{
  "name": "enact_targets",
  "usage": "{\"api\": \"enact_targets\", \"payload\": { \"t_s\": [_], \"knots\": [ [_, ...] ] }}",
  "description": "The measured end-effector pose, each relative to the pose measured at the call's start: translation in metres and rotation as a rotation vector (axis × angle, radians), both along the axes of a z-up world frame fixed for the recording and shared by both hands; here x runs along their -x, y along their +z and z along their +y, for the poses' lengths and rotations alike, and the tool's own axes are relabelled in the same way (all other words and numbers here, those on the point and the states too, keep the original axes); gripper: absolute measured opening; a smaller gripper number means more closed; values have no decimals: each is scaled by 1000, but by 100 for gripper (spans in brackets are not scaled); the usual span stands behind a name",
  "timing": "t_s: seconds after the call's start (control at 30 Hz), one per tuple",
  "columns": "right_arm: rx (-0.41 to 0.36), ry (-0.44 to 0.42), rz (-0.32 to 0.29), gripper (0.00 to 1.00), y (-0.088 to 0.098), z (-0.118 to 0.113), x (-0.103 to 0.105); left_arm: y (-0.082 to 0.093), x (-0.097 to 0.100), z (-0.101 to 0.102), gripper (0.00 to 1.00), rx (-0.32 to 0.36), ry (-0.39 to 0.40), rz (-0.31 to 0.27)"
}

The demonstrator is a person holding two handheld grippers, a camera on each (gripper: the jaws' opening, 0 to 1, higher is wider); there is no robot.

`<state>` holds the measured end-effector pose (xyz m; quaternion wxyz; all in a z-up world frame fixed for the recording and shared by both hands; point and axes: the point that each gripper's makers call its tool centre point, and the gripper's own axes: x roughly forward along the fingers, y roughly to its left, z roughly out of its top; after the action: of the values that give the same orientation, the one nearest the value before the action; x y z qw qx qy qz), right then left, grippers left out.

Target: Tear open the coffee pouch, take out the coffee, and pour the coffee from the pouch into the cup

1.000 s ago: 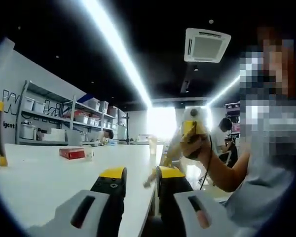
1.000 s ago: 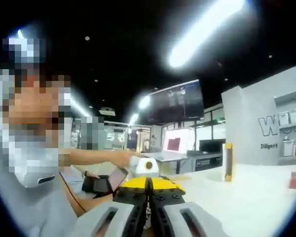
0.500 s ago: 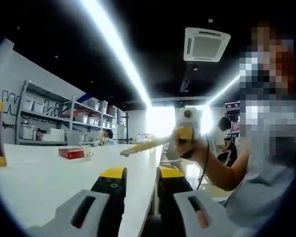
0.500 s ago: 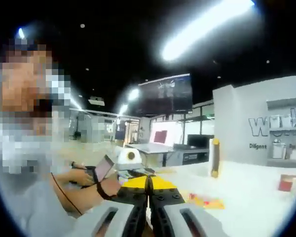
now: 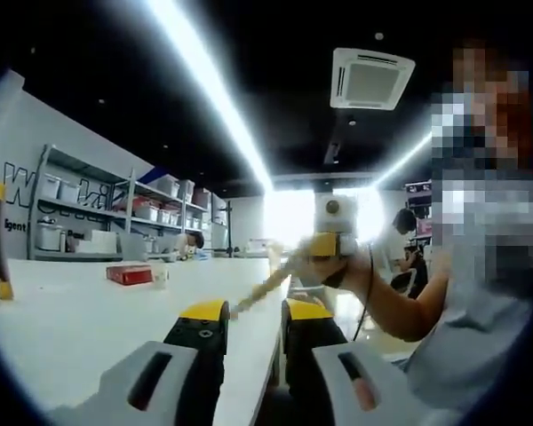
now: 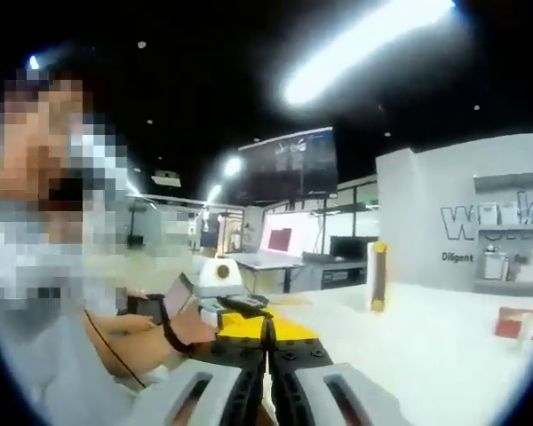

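The long yellow coffee pouch (image 5: 265,289) hangs slantwise from our right gripper (image 5: 322,251), which we see pinching its upper end above the white tabletop (image 5: 89,315). Our left gripper (image 5: 251,312) stands parted and empty. In the right gripper view, our right gripper (image 6: 268,325) has jaws pressed together. A red box (image 5: 130,276) sits further along the tabletop.

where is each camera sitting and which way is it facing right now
Left gripper view: rides the left tool, jaws apart, facing along the white table toward the shelves; the person's hand holds the right tool with a yellow pouch.
Right gripper view: rides the right tool, jaws together, facing across the table toward a wall screen; the person's arm and the left tool show.
Shared: the table, the red box.
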<state>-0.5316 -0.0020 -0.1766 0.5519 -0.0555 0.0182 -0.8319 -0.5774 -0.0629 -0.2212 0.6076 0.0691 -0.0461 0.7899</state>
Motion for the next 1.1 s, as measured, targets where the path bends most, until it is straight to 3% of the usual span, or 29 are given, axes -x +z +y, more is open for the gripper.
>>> {"api": "enact_targets", "payload": {
  "t_s": [0.1, 0.23, 0.37, 0.4, 0.53, 0.67, 0.8, 0.93, 1.03, 1.1],
  "knots": [
    [51, 84, -6, 1, 11, -9, -21, 0, 0, 0, 26, 2, 1, 1],
    [48, 98, -2, 1, 13, -11, -25, 1, -1, 0, 26, 1, 1, 5],
    [-59, -86, 28, 1, -4, 7, 13, 2, 0, -2, 26, -1, 3, 7],
    [-69, -95, 27, 1, -6, 8, 16, 1, 1, -2, 26, -1, 4, 7],
    [-50, -67, 18, 1, -6, 4, 11, 1, 3, -3, 26, -1, 7, 4],
    [30, 55, -2, 1, 7, -6, -14, 0, 4, -3, 26, 0, 10, 2],
    [31, 62, 6, 1, 11, -6, -18, 2, 0, -1, 26, -1, 4, 9],
    [-72, -97, 51, 1, -2, 8, 11, 2, -2, -1, 26, -1, 0, 12],
    [17, 15, -5, 1, 4, 2, -3, 0, 2, -2, 26, -1, 4, 7],
    [13, 25, -3, 1, 3, -1, -5, 0, 3, -1, 26, -4, 3, 2]
  ]
}}
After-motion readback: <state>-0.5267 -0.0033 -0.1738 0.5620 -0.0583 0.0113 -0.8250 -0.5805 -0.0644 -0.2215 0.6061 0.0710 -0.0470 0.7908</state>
